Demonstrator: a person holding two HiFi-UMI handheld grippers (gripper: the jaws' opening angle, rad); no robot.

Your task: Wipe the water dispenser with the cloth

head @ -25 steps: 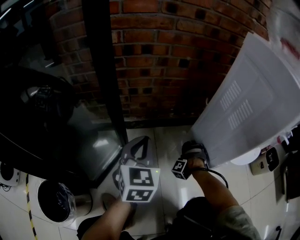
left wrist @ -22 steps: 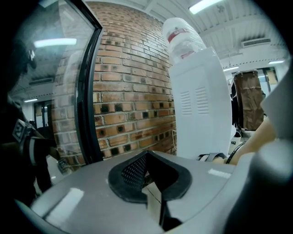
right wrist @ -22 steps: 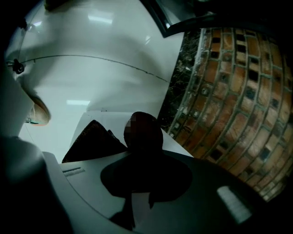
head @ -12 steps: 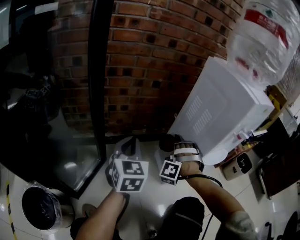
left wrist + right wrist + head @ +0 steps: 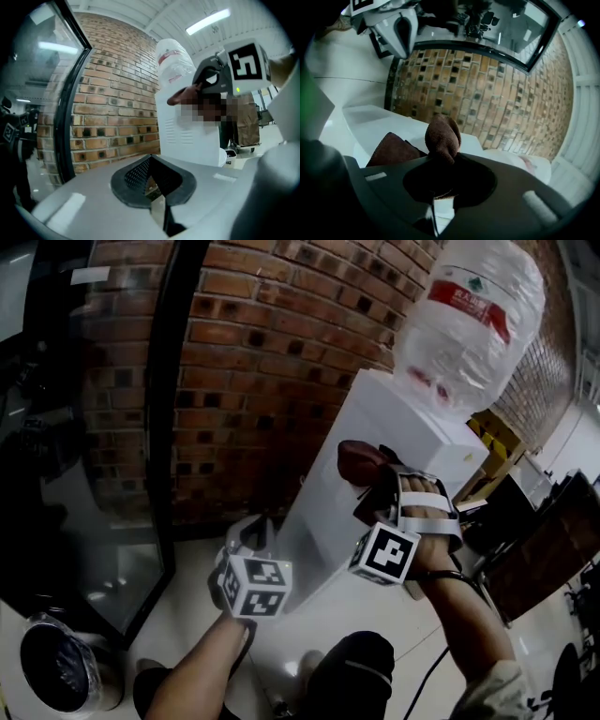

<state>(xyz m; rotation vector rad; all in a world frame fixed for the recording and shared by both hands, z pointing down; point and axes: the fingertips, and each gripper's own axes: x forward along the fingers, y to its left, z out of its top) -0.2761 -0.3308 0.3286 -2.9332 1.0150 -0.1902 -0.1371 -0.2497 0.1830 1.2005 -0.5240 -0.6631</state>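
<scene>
- The cloth (image 5: 360,459), dark reddish-brown and bunched, is pinched in the right claw (image 5: 373,482). In the right gripper view one rounded fold (image 5: 443,135) sticks up past the jaw tips and a second flap spreads out to the left.
- The right claw's jaws are closed most of the way, clamped on the cloth with only its thickness between them.
- The cloth sits at the upper edge of the water dispenser (image 5: 339,521), high on the white cabinet's side and just below the top. Whether it actually presses on the panel cannot be told.
- The dispenser's cabinet is white, with vent slots on the panel seen in the left gripper view (image 5: 180,132). An inverted clear bottle (image 5: 473,320) with a red label stands on top.
- The right forearm reaches up from the lower right, the claw's marker cube (image 5: 385,554) facing the camera.
- The left claw (image 5: 249,534) is lower and to the left of the cabinet, apart from it. Its jaws are together with nothing held between them, and it points towards the dispenser and the wall.
- A red brick wall (image 5: 253,362) stands behind the dispenser.
- A black-framed glass panel (image 5: 161,427) stands to the left of it.
- A round bin (image 5: 56,667) with a liner stands on the pale tiled floor (image 5: 187,606) at the lower left.
</scene>
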